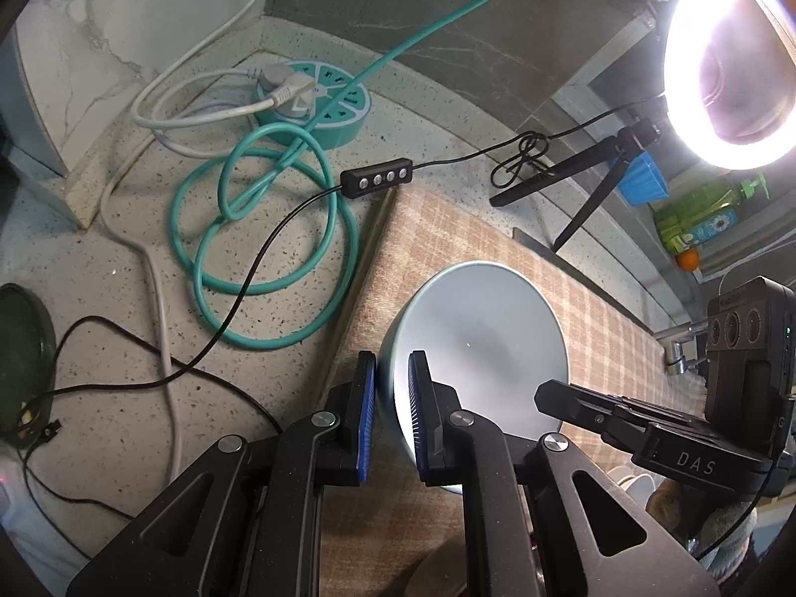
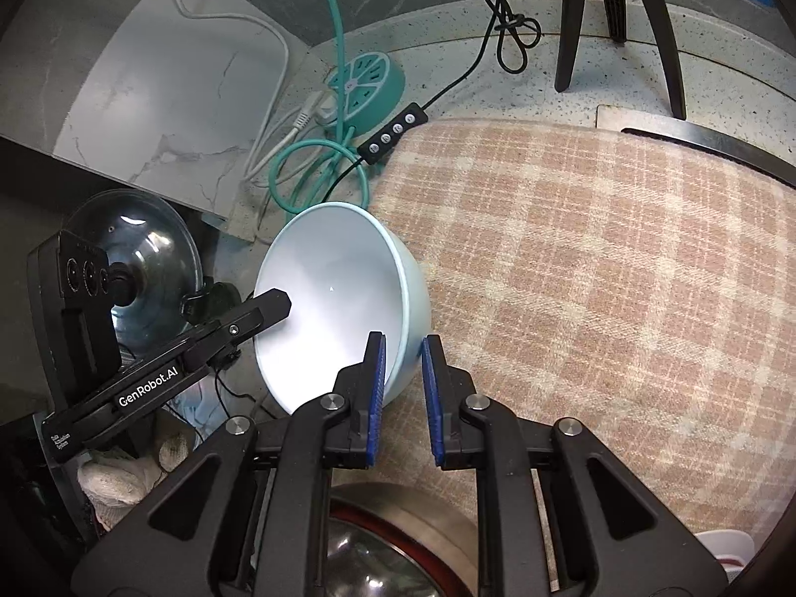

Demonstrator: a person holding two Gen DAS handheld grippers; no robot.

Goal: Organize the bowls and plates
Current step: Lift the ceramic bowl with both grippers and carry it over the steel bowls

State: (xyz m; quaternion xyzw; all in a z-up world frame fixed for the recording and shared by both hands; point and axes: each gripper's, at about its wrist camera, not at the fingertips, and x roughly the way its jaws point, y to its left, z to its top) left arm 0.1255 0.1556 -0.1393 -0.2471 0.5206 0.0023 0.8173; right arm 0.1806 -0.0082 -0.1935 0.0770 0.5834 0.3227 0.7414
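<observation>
A pale blue bowl point(image 1: 480, 343) is held tilted over the left edge of a plaid cloth point(image 1: 592, 308). My left gripper point(image 1: 390, 383) is shut on its left rim, one blue pad inside and one outside. My right gripper point(image 2: 403, 363) is shut on the opposite rim of the same bowl point(image 2: 338, 298), also one pad inside and one outside. Each gripper shows in the other's view: the right one point(image 1: 646, 428) and the left one point(image 2: 164, 358). A dark bowl with a red rim point(image 2: 388, 547) sits under my right gripper.
A teal power strip point(image 1: 318, 99) with coiled teal and white cables lies on the speckled counter at the back left. A black cable with a switch box point(image 1: 378, 176) crosses it. A ring light point(image 1: 731, 64) on a tripod stands at the back right. A glass lid point(image 2: 134, 258) lies at the left.
</observation>
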